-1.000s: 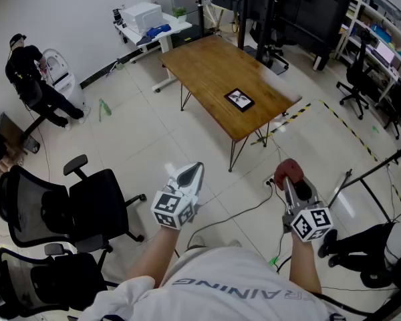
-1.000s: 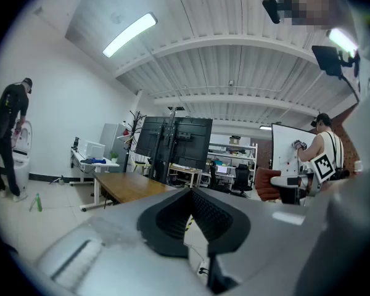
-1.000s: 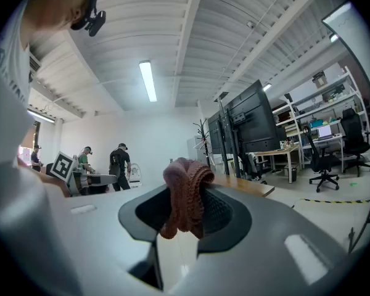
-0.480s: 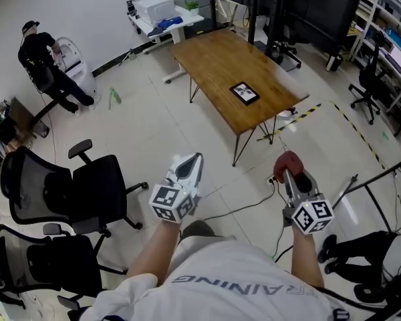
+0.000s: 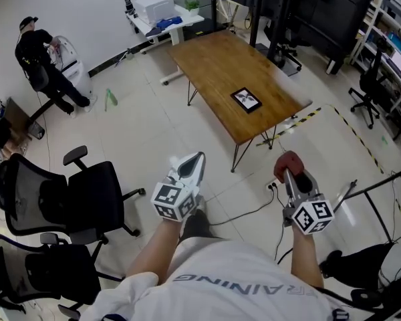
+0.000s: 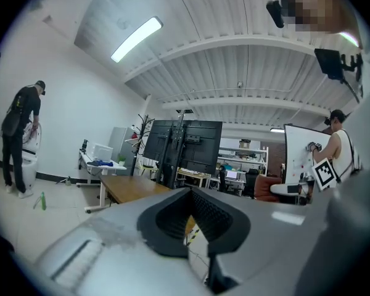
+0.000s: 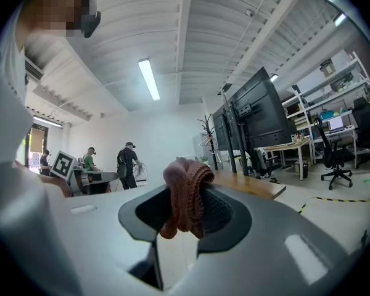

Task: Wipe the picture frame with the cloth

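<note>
A small black picture frame (image 5: 246, 99) lies flat near the right end of a long wooden table (image 5: 214, 65), several steps ahead of me. My right gripper (image 5: 289, 169) is held over the tiled floor, shut on a bunched reddish-brown knitted cloth (image 7: 186, 197) that sticks out past its tips (image 5: 289, 165). My left gripper (image 5: 190, 164) hangs level with it to the left; its jaws are closed together and hold nothing (image 6: 191, 224). Both grippers are well short of the table.
Black office chairs (image 5: 73, 199) stand at my left. A cable (image 5: 244, 209) trails over the floor tiles ahead. A person (image 5: 40, 59) bends over a white unit at far left. Yellow-black floor tape (image 5: 301, 116) and shelving lie to the right.
The view has shifted toward the table, which sits slightly nearer and more central. Both grippers keep the same pose, the cloth still in the right one.
</note>
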A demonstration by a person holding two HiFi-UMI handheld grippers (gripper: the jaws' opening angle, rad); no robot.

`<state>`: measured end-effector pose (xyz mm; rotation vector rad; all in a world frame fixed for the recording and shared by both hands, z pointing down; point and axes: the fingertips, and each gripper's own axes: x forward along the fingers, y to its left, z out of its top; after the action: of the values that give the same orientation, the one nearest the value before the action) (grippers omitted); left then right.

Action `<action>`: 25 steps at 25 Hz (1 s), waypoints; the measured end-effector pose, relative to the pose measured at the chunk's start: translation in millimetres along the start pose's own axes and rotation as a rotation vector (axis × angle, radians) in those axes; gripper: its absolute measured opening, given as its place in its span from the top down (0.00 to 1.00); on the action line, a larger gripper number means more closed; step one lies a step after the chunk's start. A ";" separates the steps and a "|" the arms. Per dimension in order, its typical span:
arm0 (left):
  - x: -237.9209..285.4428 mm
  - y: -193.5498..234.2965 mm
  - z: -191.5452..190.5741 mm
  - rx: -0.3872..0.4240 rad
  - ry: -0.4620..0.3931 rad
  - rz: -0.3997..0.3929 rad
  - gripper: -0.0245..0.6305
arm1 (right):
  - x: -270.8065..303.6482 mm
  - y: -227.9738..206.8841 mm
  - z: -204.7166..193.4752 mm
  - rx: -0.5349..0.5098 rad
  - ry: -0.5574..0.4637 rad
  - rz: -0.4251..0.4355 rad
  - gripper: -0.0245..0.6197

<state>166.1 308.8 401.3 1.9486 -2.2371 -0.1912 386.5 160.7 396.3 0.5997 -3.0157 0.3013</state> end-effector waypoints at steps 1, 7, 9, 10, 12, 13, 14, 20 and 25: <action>8.4 8.2 2.0 0.004 0.000 -0.008 0.96 | 10.5 -1.0 -1.0 0.001 0.004 -0.004 0.78; 70.2 88.9 -0.4 -0.017 0.036 -0.038 0.96 | 98.8 -12.7 -1.3 0.008 0.022 -0.055 0.78; 93.6 118.2 4.5 -0.017 0.052 -0.056 0.96 | 133.6 -19.3 5.7 0.010 0.018 -0.086 0.78; 105.7 132.1 10.2 -0.013 0.059 -0.066 0.96 | 150.4 -21.8 10.1 0.010 0.016 -0.101 0.78; 128.1 155.6 23.9 0.002 0.066 -0.095 0.96 | 178.2 -23.4 20.4 0.003 0.008 -0.127 0.78; 137.7 164.9 30.6 0.017 0.066 -0.113 0.96 | 189.0 -22.9 26.1 -0.004 0.001 -0.137 0.78; 146.4 173.7 36.6 0.033 0.065 -0.129 0.96 | 198.4 -22.4 31.3 -0.012 -0.006 -0.146 0.78; 186.9 206.5 47.3 0.033 0.074 -0.167 0.96 | 231.8 -35.6 47.6 -0.011 -0.018 -0.204 0.78; 215.7 211.9 41.8 0.036 0.089 -0.202 0.96 | 253.6 -52.5 53.2 -0.012 -0.020 -0.214 0.78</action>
<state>-76.5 124.0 413.3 2.1558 -2.0019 -0.0884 171.7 7.8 376.2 0.9204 -2.9333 0.2670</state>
